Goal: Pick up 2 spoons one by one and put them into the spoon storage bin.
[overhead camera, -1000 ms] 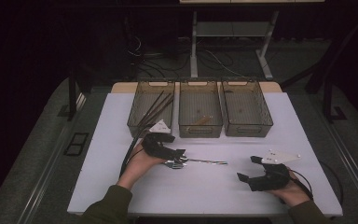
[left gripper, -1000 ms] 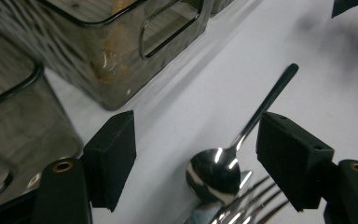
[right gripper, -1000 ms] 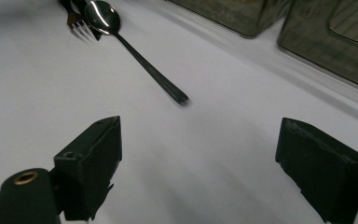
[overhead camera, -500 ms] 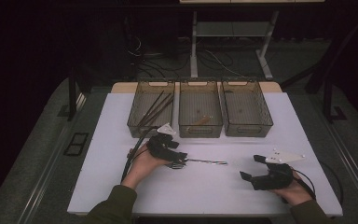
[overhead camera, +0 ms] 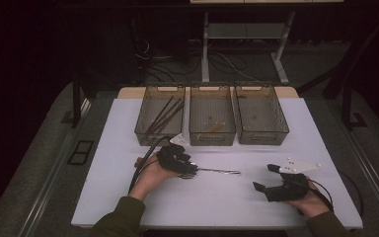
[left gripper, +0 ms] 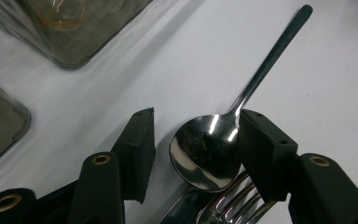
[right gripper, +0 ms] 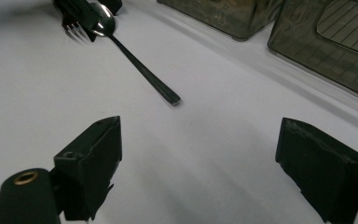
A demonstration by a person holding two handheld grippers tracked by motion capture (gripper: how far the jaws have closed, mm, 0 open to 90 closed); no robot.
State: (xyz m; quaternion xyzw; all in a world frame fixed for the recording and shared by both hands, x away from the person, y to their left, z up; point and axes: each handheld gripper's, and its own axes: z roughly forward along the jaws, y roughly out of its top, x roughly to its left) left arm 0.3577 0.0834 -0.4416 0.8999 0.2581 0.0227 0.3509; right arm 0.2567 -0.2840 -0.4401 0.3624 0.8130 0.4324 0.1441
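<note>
**Left gripper closes in around a spoon at table centre**

In the lower left of the high view, the left gripper (overhead camera: 190, 169) lies low over the white table (overhead camera: 118, 148), its jaws having just been closing. In the left gripper view the spoon (left gripper: 214, 142) has its bowl between the two black pads: the right pad touches the bowl's edge at the neck, while a gap remains at the left pad, so the jaws are not yet pinching it. The handle runs to the upper right of that frame. A fork (left gripper: 233, 207) lies partly under the bowl, only its tines visible, the rest cut off at the bottom edge. In the lower right of the high view, the right gripper (overhead camera: 266, 177) rests with jaws spread wide on nothing. Three smoky plastic bins (overhead camera: 212, 140) line the table's far side; their contents are too dim to identify.
</note>
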